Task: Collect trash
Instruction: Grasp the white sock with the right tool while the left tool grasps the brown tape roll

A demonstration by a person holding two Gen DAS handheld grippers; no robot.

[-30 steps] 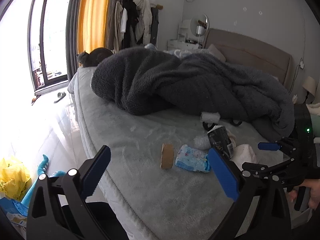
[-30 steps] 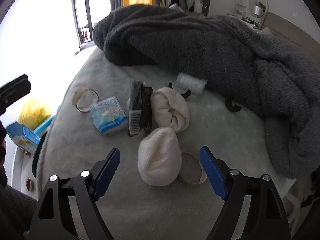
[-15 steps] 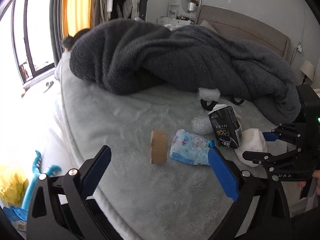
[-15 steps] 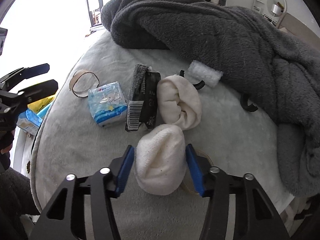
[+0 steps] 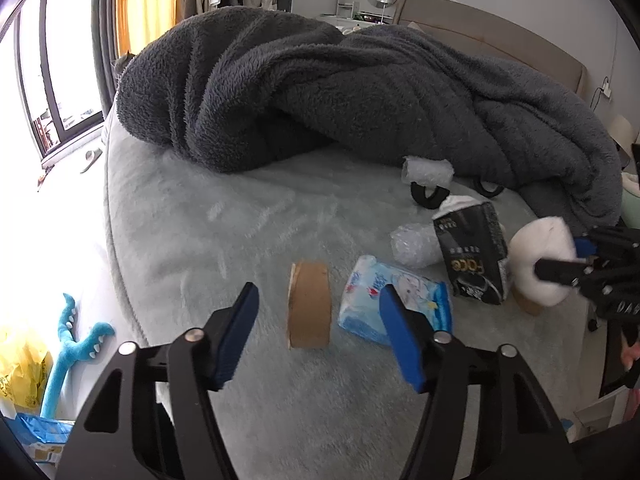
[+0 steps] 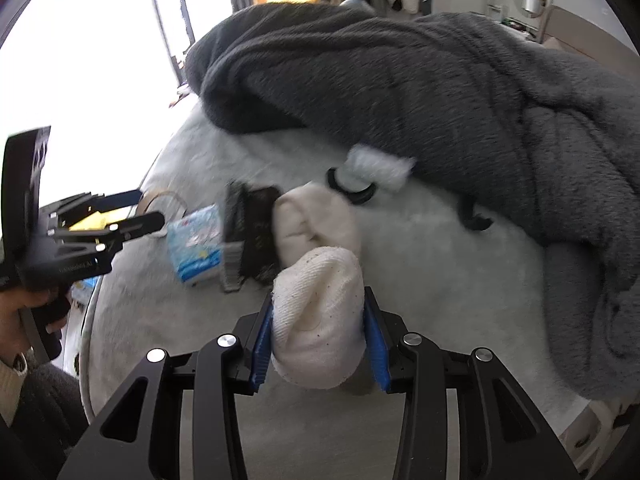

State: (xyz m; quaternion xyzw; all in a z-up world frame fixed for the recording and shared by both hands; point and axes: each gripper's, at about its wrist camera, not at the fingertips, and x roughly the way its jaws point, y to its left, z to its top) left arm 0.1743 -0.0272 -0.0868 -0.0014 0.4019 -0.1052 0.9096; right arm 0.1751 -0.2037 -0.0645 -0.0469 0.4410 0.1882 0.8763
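My right gripper (image 6: 318, 328) is shut on a white rolled sock (image 6: 318, 320) and holds it above the bed; it also shows in the left wrist view (image 5: 538, 264). My left gripper (image 5: 318, 320) is open, its pads either side of a brown cardboard tape roll (image 5: 310, 310) standing on edge. A blue wet-wipes pack (image 5: 394, 304), a black carton (image 5: 474, 256) and a crumpled clear plastic wrap (image 5: 412, 246) lie beside the roll. A second white sock (image 6: 316, 224) lies by the carton (image 6: 254, 236).
A dark grey fleece blanket (image 5: 340, 92) is heaped across the far half of the bed. A bubble-wrap roll (image 5: 426, 170) and black rings (image 5: 428, 198) lie at its edge. On the floor to the left are a yellow bag (image 5: 20, 360) and a blue toy (image 5: 78, 344).
My right gripper closed on the white sock and lifted it. My left gripper moved forward and down toward the cardboard roll, and its pads narrowed somewhat.
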